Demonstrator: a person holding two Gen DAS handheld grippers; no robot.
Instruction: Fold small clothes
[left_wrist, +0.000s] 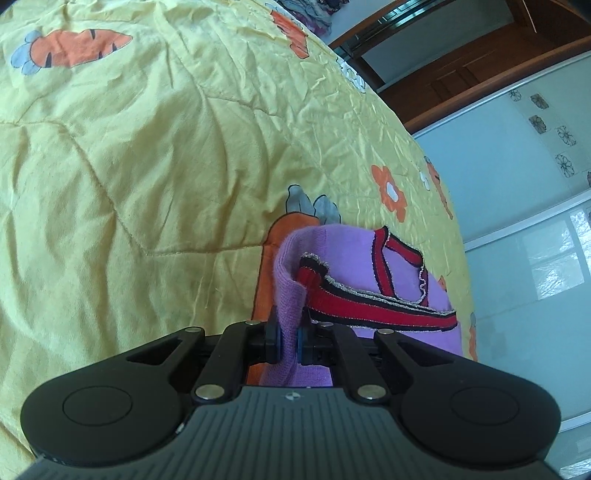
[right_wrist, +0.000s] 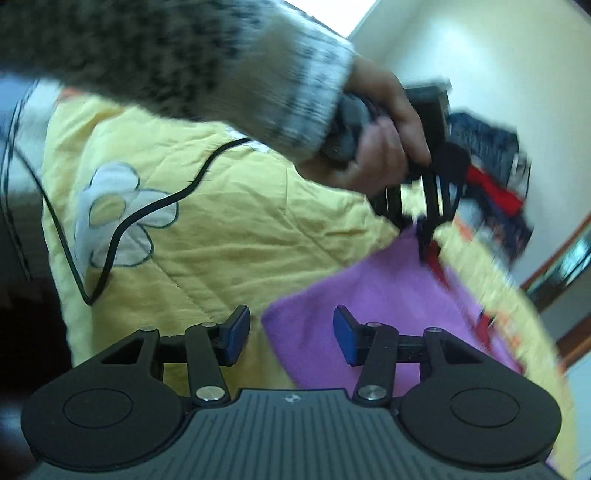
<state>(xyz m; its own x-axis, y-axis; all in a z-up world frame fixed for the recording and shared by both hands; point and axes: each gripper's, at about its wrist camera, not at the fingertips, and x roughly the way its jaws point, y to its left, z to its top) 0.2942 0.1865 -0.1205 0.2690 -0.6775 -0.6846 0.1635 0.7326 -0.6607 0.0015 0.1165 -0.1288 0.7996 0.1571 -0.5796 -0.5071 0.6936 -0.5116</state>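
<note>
Two grips needed: left gripper (left_wrist: 289, 341) fingers clamp purple knit garment (left_wrist: 399, 266) with red trim on yellow quilted bed (left_wrist: 147, 166); right gripper (right_wrist: 291, 334) fingers half-open, straddling the corner. Close squarely.

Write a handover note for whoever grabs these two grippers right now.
Left gripper: shut on an edge of the purple garment, near its red trim.
Right gripper: jaws open, nothing pinched, hovering at the garment's opposite corner.
Garment lies on the yellow quilt; a pile of other clothes sits farther back.
Done: one edge gripped.
Left: grip the second corner, fold, set it down.
</note>
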